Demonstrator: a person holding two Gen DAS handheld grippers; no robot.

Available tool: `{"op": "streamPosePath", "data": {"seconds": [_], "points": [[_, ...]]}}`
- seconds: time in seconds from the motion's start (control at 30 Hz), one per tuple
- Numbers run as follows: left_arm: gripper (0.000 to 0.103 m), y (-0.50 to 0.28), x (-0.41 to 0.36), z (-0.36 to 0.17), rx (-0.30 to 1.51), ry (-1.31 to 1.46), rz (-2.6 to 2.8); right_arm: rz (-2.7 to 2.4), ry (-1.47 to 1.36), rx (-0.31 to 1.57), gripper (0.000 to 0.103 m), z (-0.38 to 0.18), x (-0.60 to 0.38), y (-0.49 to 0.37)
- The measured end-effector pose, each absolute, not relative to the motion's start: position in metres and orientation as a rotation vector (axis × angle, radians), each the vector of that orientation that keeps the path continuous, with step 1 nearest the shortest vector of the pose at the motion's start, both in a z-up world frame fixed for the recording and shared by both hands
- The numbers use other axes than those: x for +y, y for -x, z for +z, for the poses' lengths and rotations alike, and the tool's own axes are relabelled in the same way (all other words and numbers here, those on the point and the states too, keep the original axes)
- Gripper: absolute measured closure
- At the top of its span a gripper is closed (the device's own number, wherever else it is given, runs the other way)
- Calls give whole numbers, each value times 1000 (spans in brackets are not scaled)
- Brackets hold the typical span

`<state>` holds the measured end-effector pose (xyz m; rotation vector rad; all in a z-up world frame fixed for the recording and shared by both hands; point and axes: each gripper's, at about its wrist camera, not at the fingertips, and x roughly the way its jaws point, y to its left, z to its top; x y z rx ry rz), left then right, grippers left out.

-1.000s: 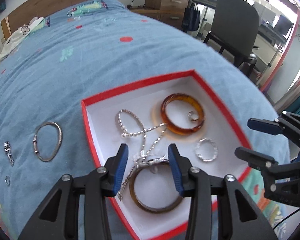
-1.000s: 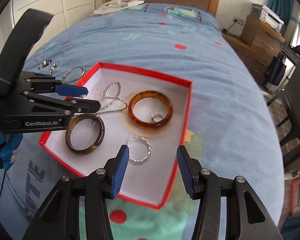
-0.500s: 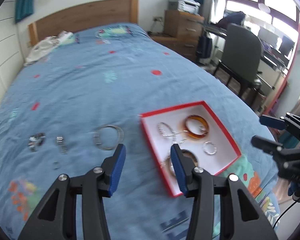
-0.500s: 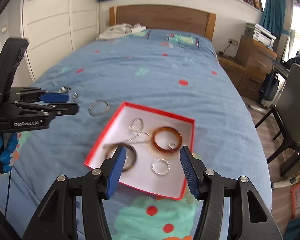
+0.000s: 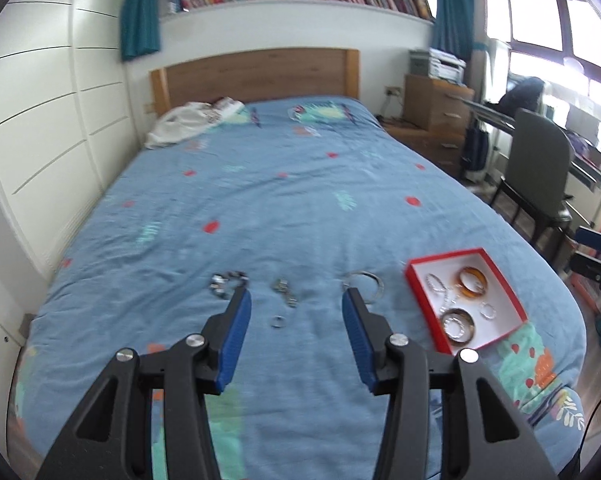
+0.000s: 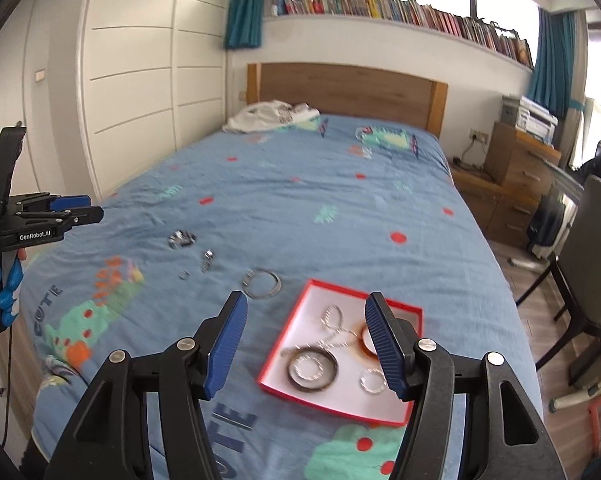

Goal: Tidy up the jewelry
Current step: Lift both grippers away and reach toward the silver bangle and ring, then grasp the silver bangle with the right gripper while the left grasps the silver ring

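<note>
the red-rimmed box [image 6: 410, 314] sits on the blue bedspread [image 6: 300, 208] near the foot of the bed and already holds a good share of the jewelry: a dark bangle [image 6: 312, 370] with a twisted silver ring lying inside its loop, an amber bangle [image 5: 471, 282], a beaded silver chain [image 6: 332, 326] and a small twisted hoop [image 6: 372, 381]. by my reading the sorting is a bit more than half done. four pieces lie loose on the cover to the left of the box: a thin silver bangle [image 6: 261, 279] just beside it, a small clasp-like piece [image 5: 284, 290], a little ring [image 5: 277, 323] and a crumpled silver bracelet or watch [image 5: 225, 282] farthest off — too blurred to name more closely.

the left gripper [image 5: 296, 322] hangs above the loose pieces with its blue pads wide apart and nothing between them. the right gripper [image 6: 304, 344] is also spread wide and empty, held above the box's near left corner.

room is generous: the bedspread around the loose pieces is bare fabric, soft and slightly rumpled, so small items may sink in. the box lies close to the bed's right edge, with a chair [image 6: 592, 248] and floor beyond, and its raised rim must be cleared when dropping pieces in.
</note>
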<state>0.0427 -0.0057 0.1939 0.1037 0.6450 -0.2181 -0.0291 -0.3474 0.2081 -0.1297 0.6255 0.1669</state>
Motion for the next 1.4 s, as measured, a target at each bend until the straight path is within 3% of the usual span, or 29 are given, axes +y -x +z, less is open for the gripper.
{"op": "streamPosePath", "data": {"seconds": [0.23, 0.5, 0.97, 1.4], "points": [[58, -37, 41, 188, 641, -40, -144, 220, 151, 604, 40, 215, -317, 27], [57, -71, 58, 121, 751, -3, -96, 249, 126, 702, 40, 168, -296, -13], [58, -150, 37, 27, 897, 25, -160, 274, 57, 854, 40, 85, -274, -98], [58, -191, 30, -12, 948, 63, -225, 278, 32, 928, 40, 43, -254, -145]]}}
